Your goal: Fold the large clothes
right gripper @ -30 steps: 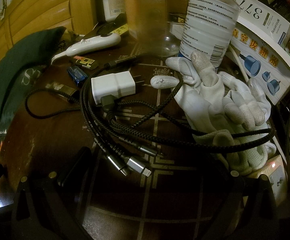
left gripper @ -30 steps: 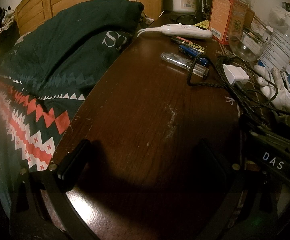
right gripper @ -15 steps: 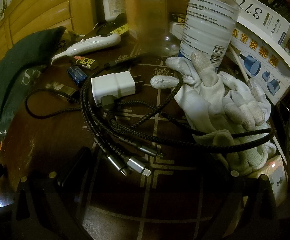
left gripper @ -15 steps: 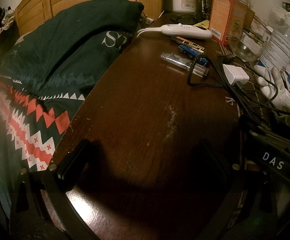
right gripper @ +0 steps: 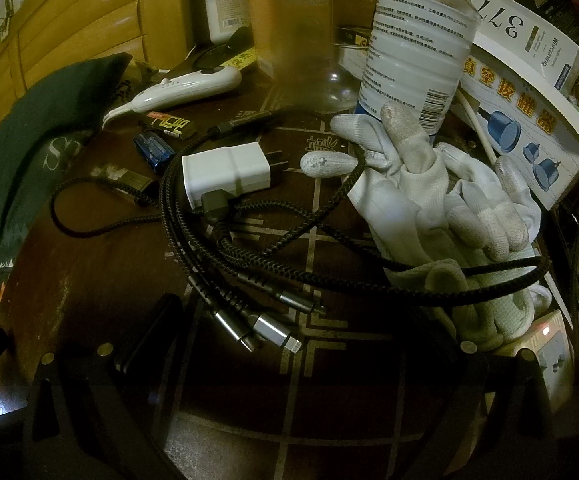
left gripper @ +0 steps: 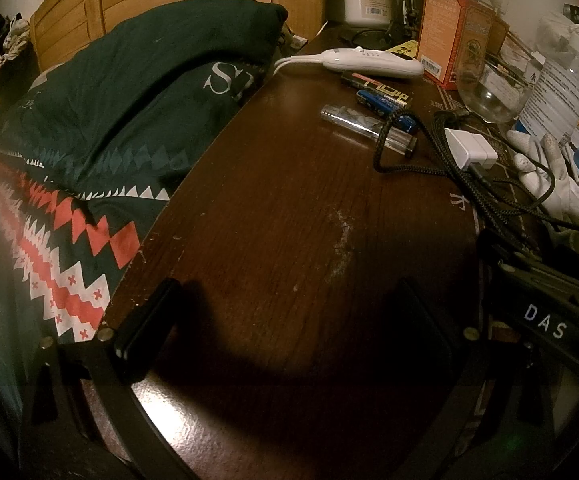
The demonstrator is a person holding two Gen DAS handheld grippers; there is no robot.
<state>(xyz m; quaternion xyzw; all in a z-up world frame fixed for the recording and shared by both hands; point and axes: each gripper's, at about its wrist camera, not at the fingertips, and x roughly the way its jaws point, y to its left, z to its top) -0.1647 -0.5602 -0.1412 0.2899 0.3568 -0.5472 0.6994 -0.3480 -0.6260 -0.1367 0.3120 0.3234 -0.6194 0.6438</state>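
We hold the left gripper (left gripper: 285, 312) and right gripper (right gripper: 289, 320) spread wide and empty over the dark wooden surface (left gripper: 289, 208), the dark green patterned garment (left gripper: 109, 100) lying at frame left.

A dark green garment with red-and-white zigzag bands (left gripper: 101, 128) is lying beside a dark wooden table (left gripper: 273, 216), where the left gripper (left gripper: 289, 316) is hovering, jaws apart.

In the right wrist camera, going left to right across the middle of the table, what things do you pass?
Dark green cloth → blue lighter → white charger plug → white work gloves → box with blue cups printed on it.
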